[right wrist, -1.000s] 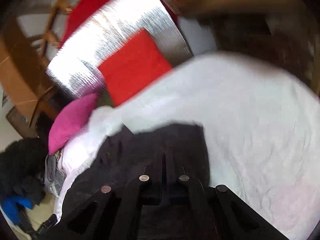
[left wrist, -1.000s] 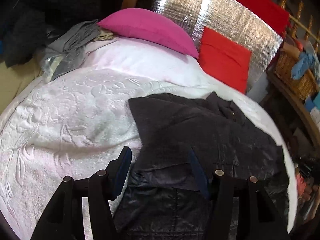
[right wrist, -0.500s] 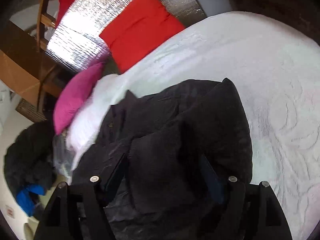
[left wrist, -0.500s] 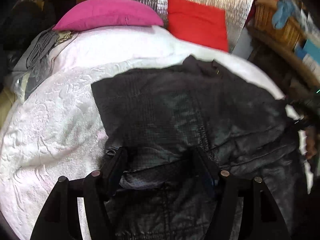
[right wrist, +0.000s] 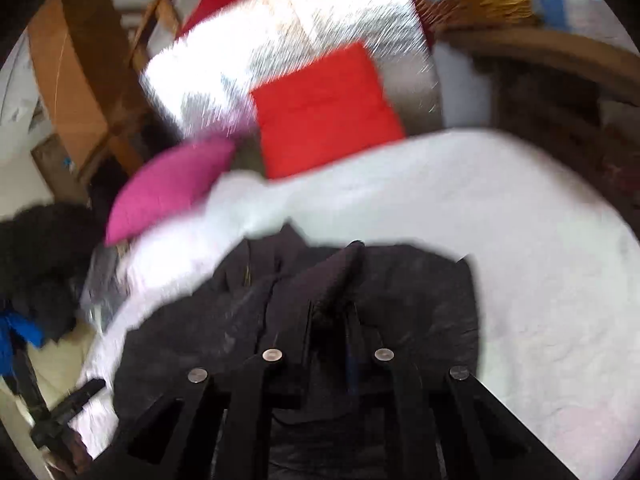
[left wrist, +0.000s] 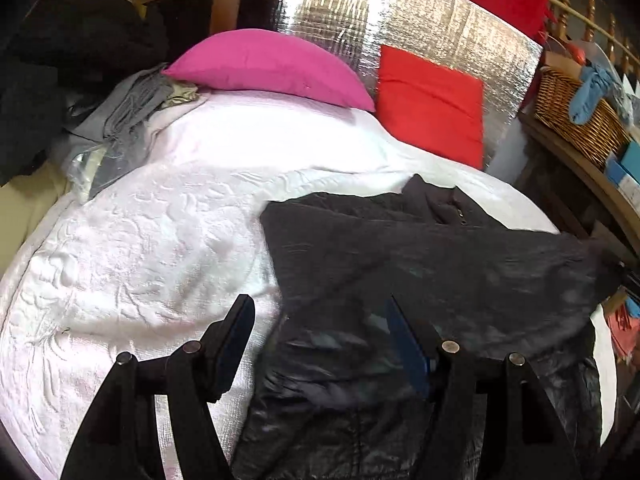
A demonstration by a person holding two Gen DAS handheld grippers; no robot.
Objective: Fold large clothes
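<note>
jacket: my black jacket (left wrist: 420, 264) lies spread on the white bed (left wrist: 160, 240), below my claws | left claw (left wrist: 320, 332): wide open, holds nothing, above the jacket's left edge | right claw (right wrist: 330, 316): closing, a raised fold of jacket between its fingers

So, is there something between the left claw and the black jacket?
Nothing visible. The left claw stands open directly over the black jacket on the white bedspread; no other thing lies between its fingers and the fabric.
</note>
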